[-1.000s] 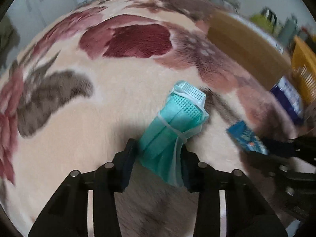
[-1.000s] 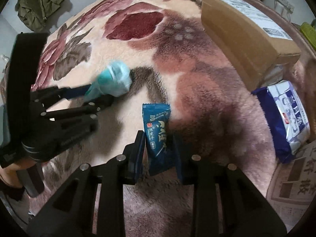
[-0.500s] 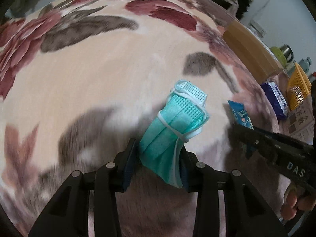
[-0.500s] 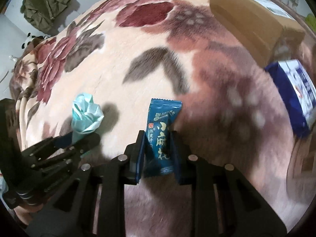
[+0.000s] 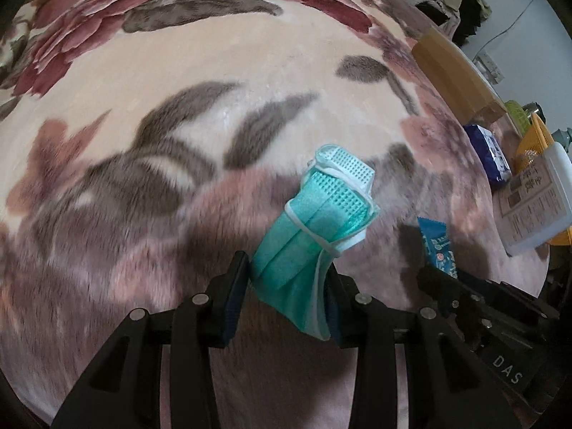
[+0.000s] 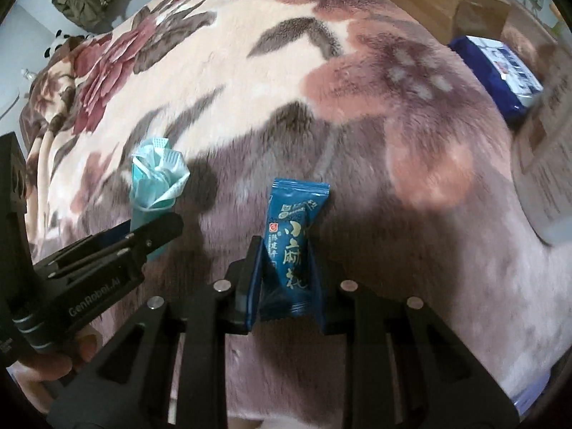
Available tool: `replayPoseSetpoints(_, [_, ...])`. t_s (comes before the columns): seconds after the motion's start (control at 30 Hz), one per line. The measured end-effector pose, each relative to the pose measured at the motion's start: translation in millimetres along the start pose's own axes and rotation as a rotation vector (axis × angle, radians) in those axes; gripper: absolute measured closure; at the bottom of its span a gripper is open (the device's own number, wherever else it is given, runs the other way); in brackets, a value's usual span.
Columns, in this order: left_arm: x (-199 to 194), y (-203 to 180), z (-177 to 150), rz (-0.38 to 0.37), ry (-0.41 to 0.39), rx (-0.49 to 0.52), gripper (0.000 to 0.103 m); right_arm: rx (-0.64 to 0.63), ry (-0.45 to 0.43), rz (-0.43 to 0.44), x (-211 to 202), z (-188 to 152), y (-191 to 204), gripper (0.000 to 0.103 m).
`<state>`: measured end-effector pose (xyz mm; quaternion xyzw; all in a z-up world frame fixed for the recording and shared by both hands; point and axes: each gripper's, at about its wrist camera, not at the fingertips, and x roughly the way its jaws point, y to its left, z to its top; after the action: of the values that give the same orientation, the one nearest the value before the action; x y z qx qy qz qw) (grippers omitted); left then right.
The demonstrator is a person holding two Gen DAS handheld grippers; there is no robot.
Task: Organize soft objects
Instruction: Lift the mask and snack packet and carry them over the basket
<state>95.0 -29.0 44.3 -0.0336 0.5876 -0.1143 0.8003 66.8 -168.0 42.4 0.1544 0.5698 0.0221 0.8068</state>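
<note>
My left gripper [image 5: 286, 279] is shut on a folded green face mask [image 5: 318, 221] and holds it above the floral blanket [image 5: 178, 107]. The mask also shows in the right wrist view [image 6: 157, 175], sticking out of the left gripper [image 6: 143, 228]. My right gripper [image 6: 286, 261] is shut on a blue snack packet [image 6: 289, 236] with white lettering, held upright above the blanket [image 6: 250, 71]. The packet also shows in the left wrist view [image 5: 438, 243], at the tip of the right gripper [image 5: 439, 275].
A cardboard box [image 5: 454, 71] lies at the blanket's far right, also seen in the right wrist view [image 6: 439, 0]. A dark blue tissue pack [image 6: 500, 68] lies beside it. A white box with printed paper [image 5: 536, 196] and a yellow basket [image 5: 536, 139] stand at the right edge.
Both grippers have moved back toward the near edge of the blanket, still holding the mask and the packet. The box and tissue pack now sit farther off to the right.
</note>
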Motion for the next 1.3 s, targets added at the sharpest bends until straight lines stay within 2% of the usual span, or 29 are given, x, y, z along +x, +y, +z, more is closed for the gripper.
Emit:
replayPoseSetpoints(0.23, [-25.5, -2.2, -20.7, 0.011, -0.023, -0.029, 0.063, -0.019, -0.021, -0.018, -24.0, -16.0, 2.7, 0.078])
replayPoseSetpoints(0.63, [-52.9, -14.4, -31.9, 0.028, -0.051, -0.028, 0.063, -0.033, -0.071, -0.005, -56.9, -29.7, 5.4, 0.078])
replayPoseSetpoints(1.3, [-69.4, -49.9, -26.6, 0.033, -0.086, 0.020, 0.063, -0.030, -0.117, 0.017, -84.3, -28.9, -8.6, 0.078])
